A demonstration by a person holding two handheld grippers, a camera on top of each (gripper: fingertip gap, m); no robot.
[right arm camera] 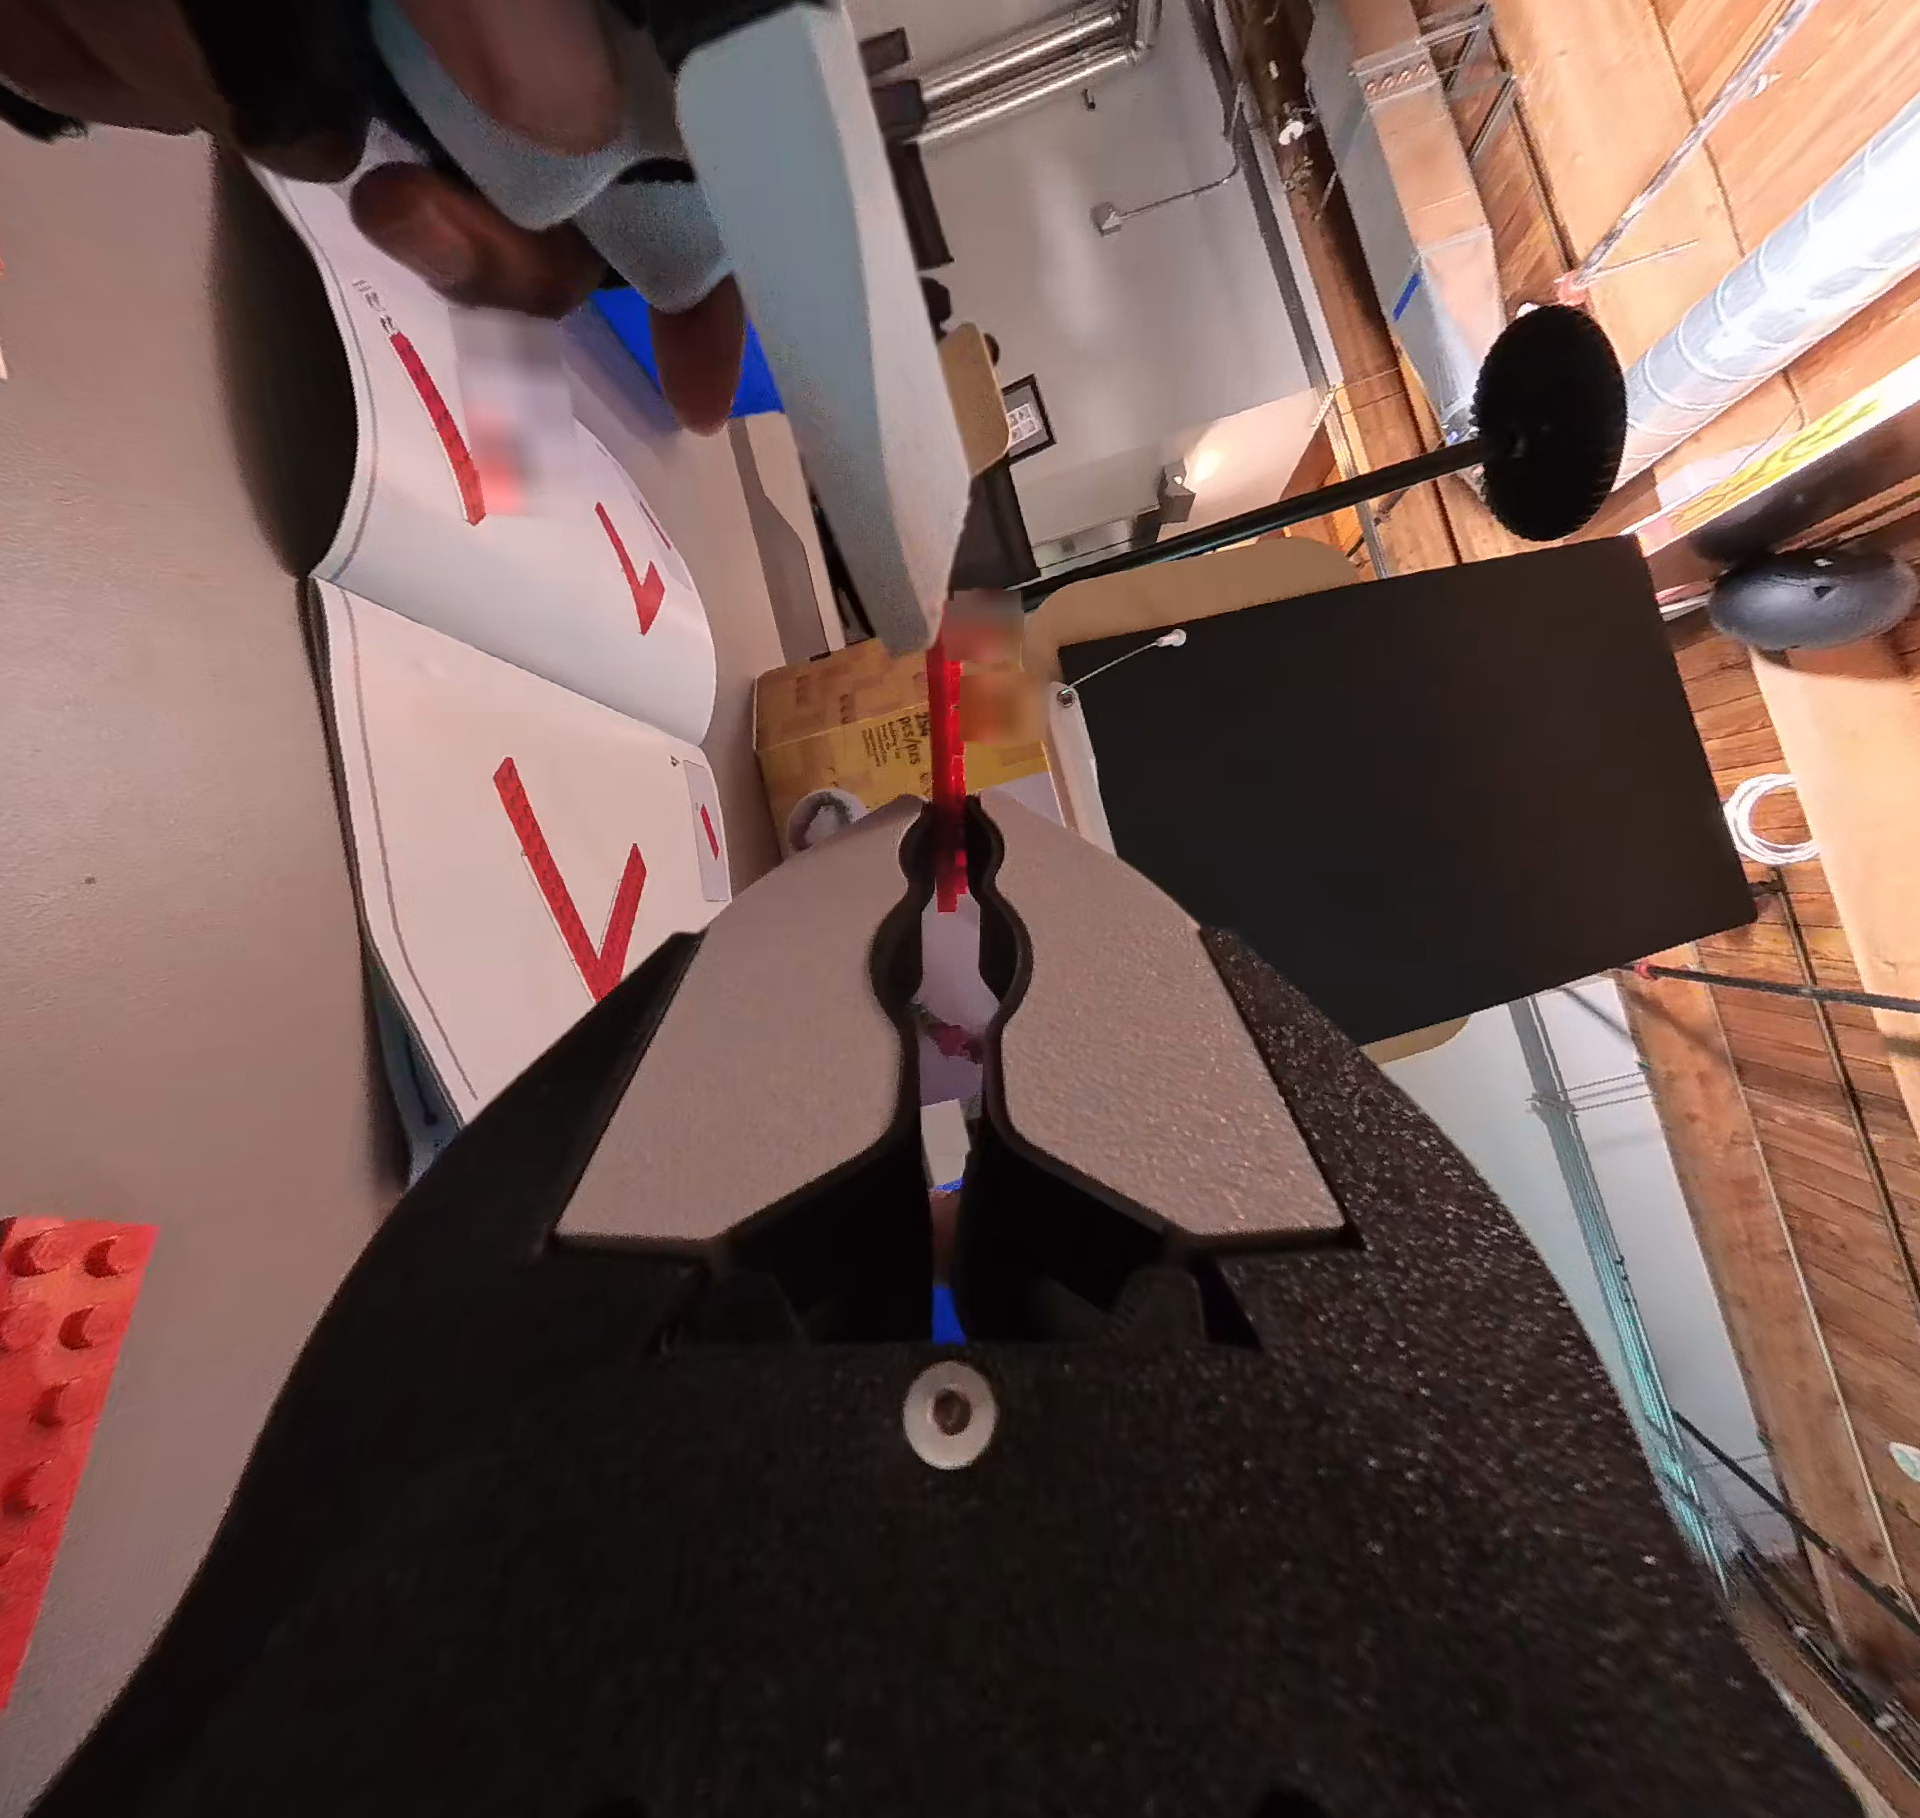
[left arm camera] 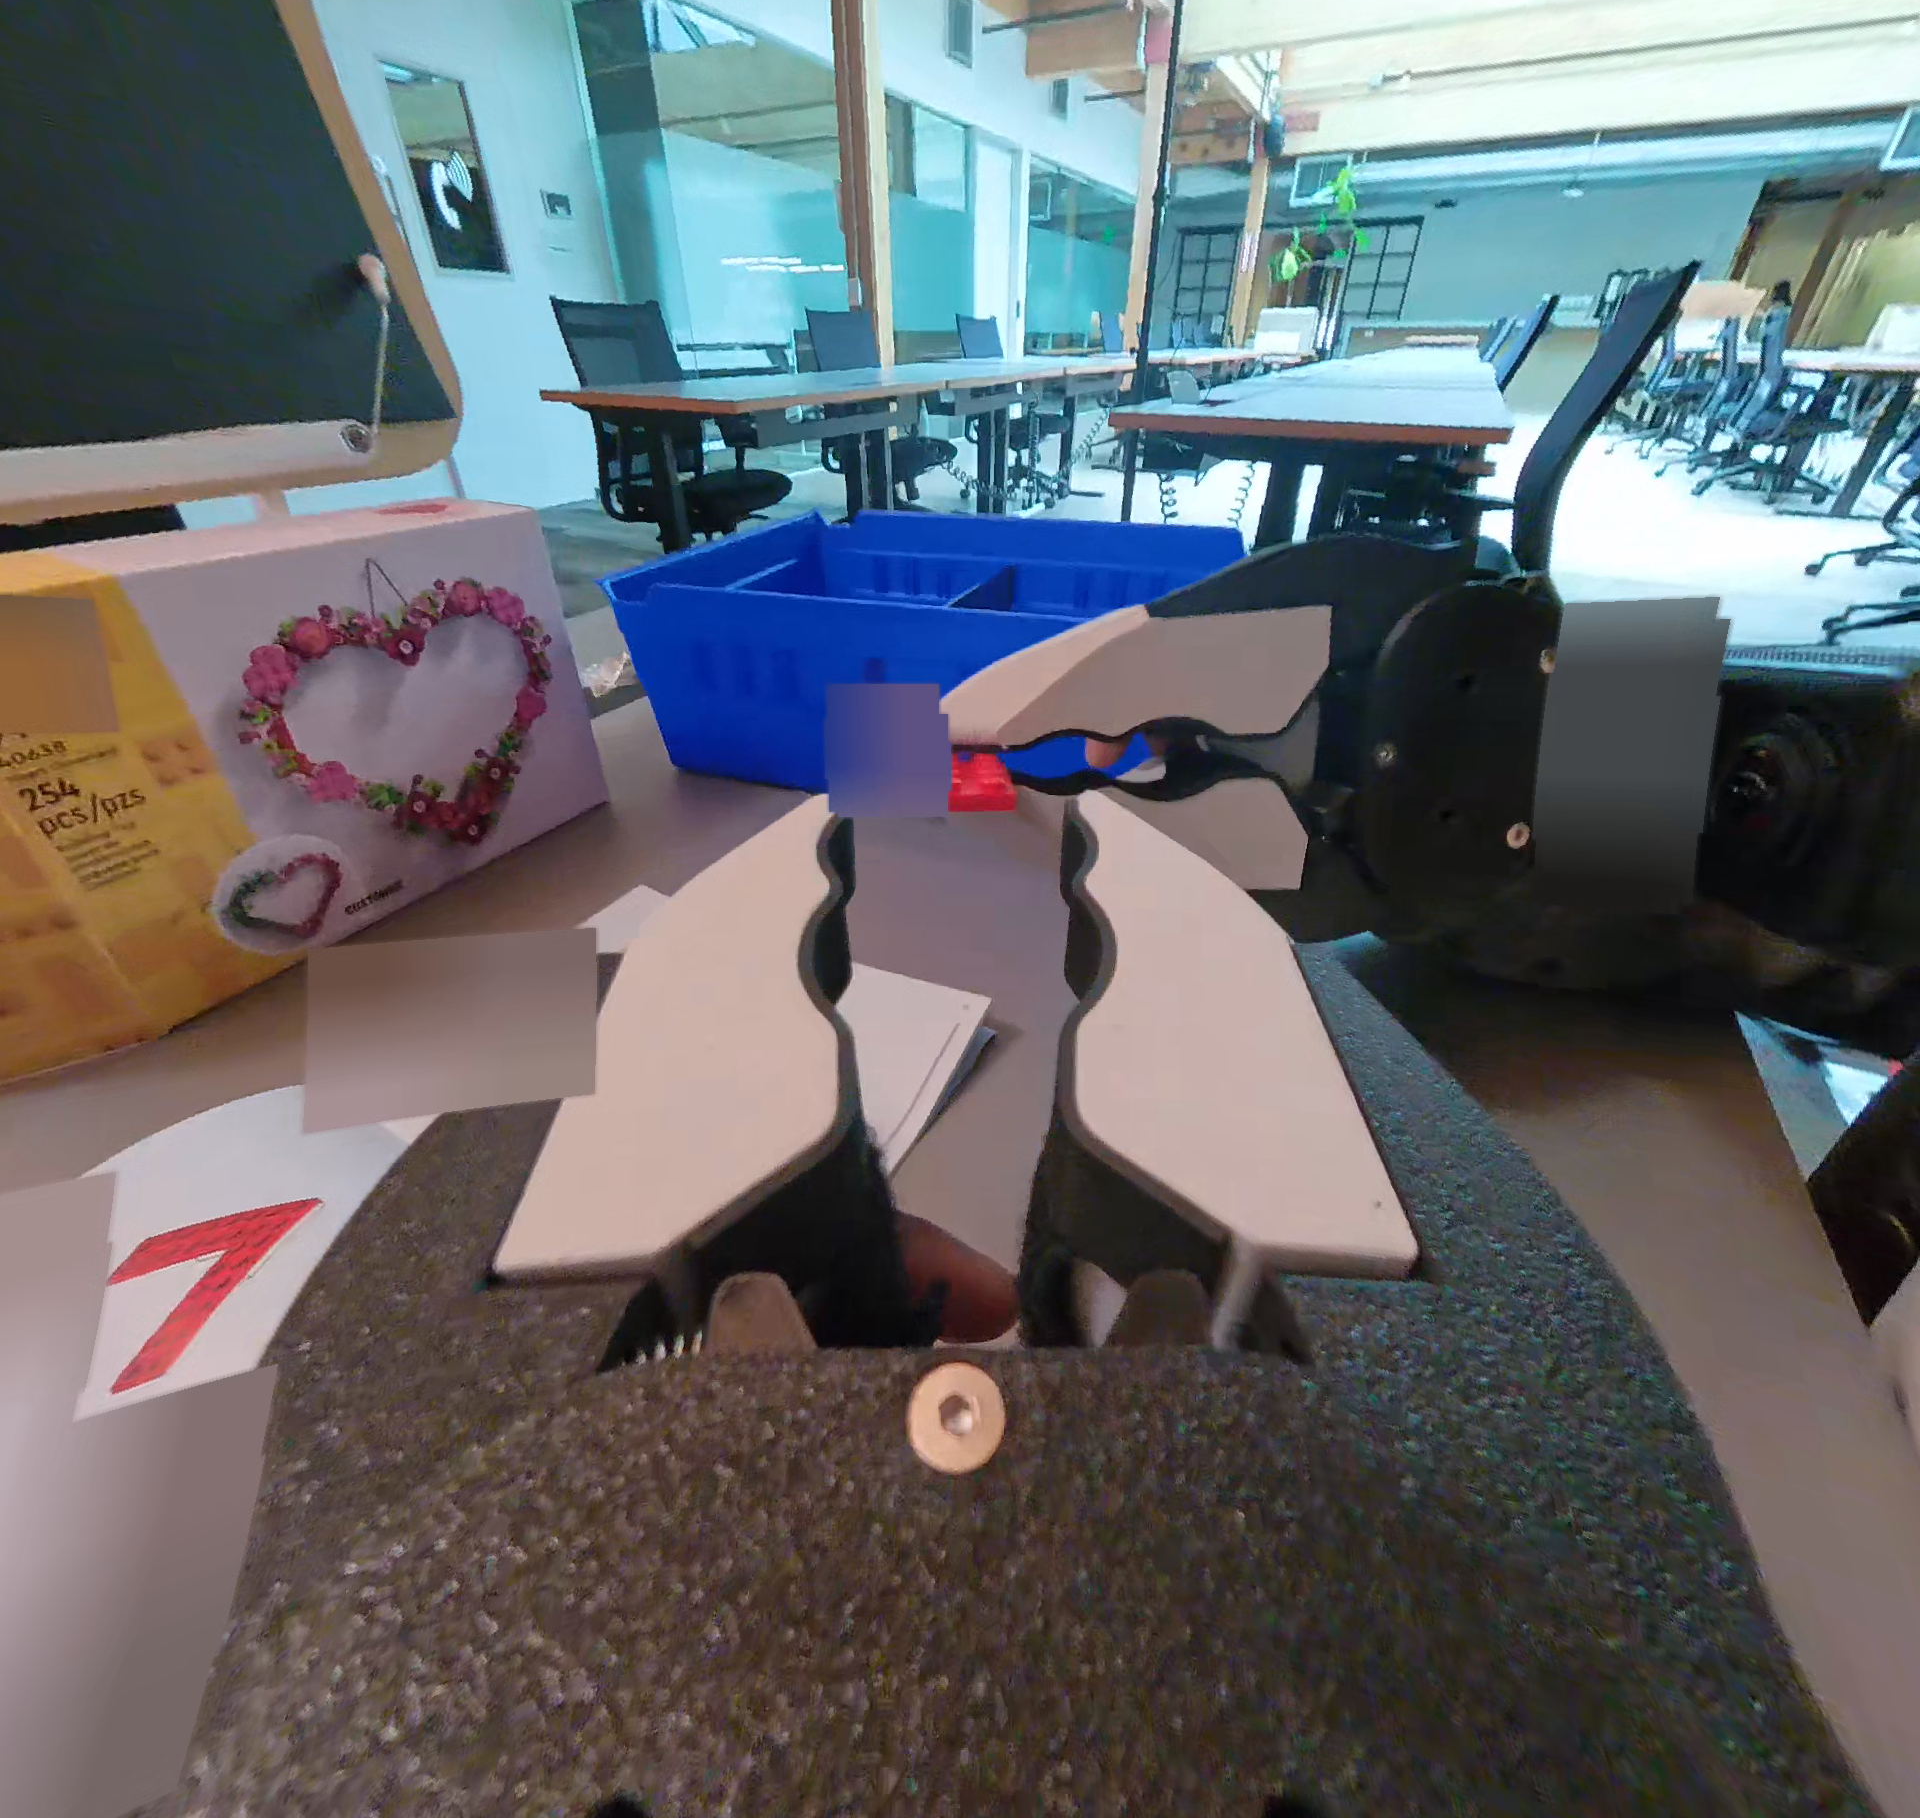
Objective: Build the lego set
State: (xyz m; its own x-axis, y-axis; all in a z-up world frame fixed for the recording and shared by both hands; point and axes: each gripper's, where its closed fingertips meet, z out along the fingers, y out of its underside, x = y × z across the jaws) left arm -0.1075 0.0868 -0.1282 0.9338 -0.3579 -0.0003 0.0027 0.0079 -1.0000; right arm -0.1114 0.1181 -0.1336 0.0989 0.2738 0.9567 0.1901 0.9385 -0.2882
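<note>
2 hand-held grippers meet above a grey table [left arm camera: 1558, 1197] in an open office. Seen from the left wrist view, the left gripper [left arm camera: 951, 854] points forward with its 2 pale fingers spread well apart and nothing between them. Just beyond its tips, the right gripper [left arm camera: 987, 745] reaches in from the right, turned on its side, its fingers closed on a red lego plate [left arm camera: 982, 783]; part of that plate is hidden by a blurred patch. Behind them stands a blue divided bin [left arm camera: 727, 646], and to the left a lego set box [left arm camera: 312, 760] with a flower heart pictured on its front. An open instruction booklet [left arm camera: 197, 1290] lies at lower left, showing red plate drawings.

From the right wrist view, which is rolled sideways, the right gripper [right arm camera: 948, 823] pinches the thin red lego plate [right arm camera: 945, 729] edge-on, near its tips. One finger of the left gripper [right arm camera: 831, 314] comes in from above, its tip touching or nearly touching the far end of the plate. The booklet [right arm camera: 499, 729] lies open on the table to the left, and a second red lego plate [right arm camera: 52, 1373] rests on the table at the lower left edge
</note>
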